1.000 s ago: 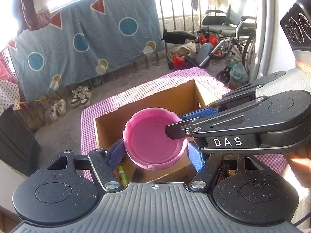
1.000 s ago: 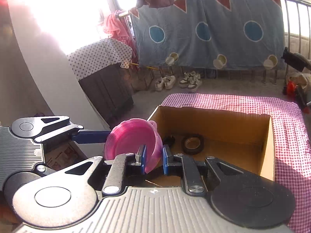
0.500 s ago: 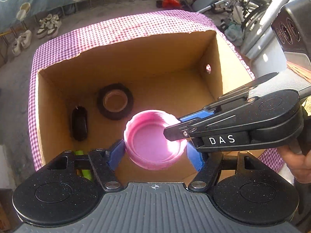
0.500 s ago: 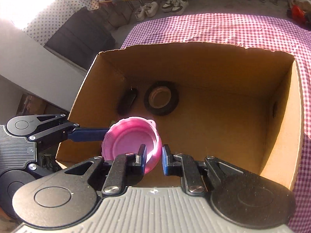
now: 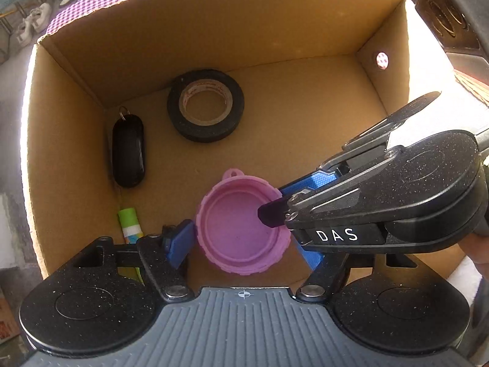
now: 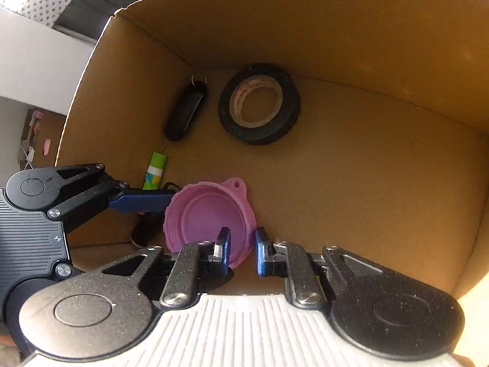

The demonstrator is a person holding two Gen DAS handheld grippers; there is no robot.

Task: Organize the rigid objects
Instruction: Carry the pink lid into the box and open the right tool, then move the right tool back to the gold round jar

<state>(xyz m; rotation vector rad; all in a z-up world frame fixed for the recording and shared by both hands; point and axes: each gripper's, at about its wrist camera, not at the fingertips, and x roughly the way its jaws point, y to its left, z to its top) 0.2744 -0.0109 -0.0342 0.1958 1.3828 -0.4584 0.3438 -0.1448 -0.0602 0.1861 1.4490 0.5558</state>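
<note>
A pink plastic lid (image 5: 238,232) with a small loop tab hangs low inside the cardboard box (image 5: 214,30), open side up. My right gripper (image 6: 241,247) is shut on its rim, one pad inside the lid and one outside; it enters the left wrist view from the right (image 5: 275,205). My left gripper (image 5: 244,244) straddles the lid across its width. Its jaws are opening, with the lid between them and a thin gap at the right pad. One left finger (image 6: 140,202) reaches the lid's edge (image 6: 211,214) in the right wrist view.
On the box floor (image 6: 366,168) lie a black tape roll (image 5: 232,122), a black key fob (image 5: 128,150) with a ring, and a green tube (image 5: 130,223) along the left wall. Checked purple cloth (image 5: 91,3) shows beyond the box. A hand (image 5: 476,244) holds the right gripper.
Both grippers have come down from above the box to deep inside it, tilting to look at its floor, with the pink lid carried along. The left pads have eased off the lid slightly.
</note>
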